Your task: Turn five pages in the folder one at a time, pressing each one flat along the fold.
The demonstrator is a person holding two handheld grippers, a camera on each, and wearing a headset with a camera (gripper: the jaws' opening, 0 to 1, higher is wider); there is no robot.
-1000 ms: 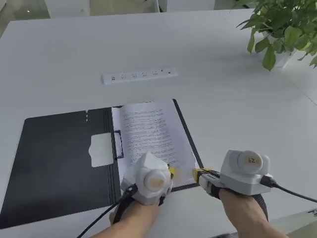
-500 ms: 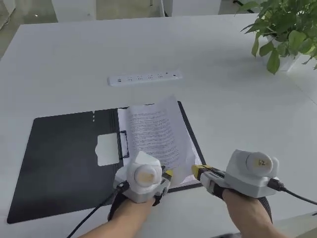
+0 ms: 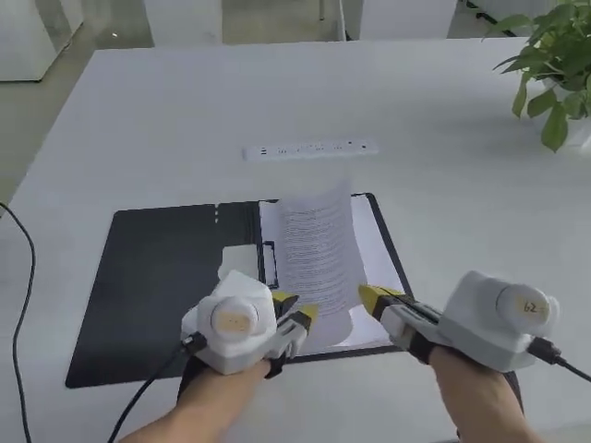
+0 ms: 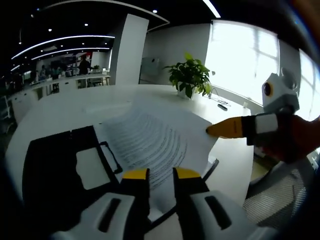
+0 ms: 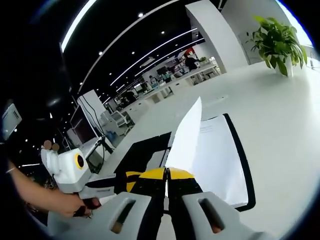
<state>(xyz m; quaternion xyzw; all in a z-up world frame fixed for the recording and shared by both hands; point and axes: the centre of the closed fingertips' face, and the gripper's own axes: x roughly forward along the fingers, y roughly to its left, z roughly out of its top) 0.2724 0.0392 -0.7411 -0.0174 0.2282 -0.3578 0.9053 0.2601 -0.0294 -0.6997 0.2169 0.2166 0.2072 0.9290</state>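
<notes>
Pinching the lower right corner of the top page (image 5: pixel 186 132), the right gripper (image 5: pixel 166 175) sat nearest the person, its jaws closed tight on the sheet's edge. Just beside it, at the folder's near edge, the left gripper (image 4: pixel 161 175) pointed over the lower part of the sheet, its jaws only narrowly parted and apparently gripping nothing. The page had lifted off the stack and stood curled, roughly on edge, with its inner side held at the fold. The folder (image 3: pixel 157 277) lay open on the white table (image 3: pixel 185 101), its black left cover mostly bare. The step in hand looked like a page mid-turn. How many pages had gone over could not be told. The next move would call for carrying the corner leftward across the fold, laying it down, letting go, then pressing along the crease without dragging the sheet beneath. Beyond the folder lay a power strip (image 3: pixel 311 149), and a potted plant (image 3: pixel 554 65) stood at the far right.
</notes>
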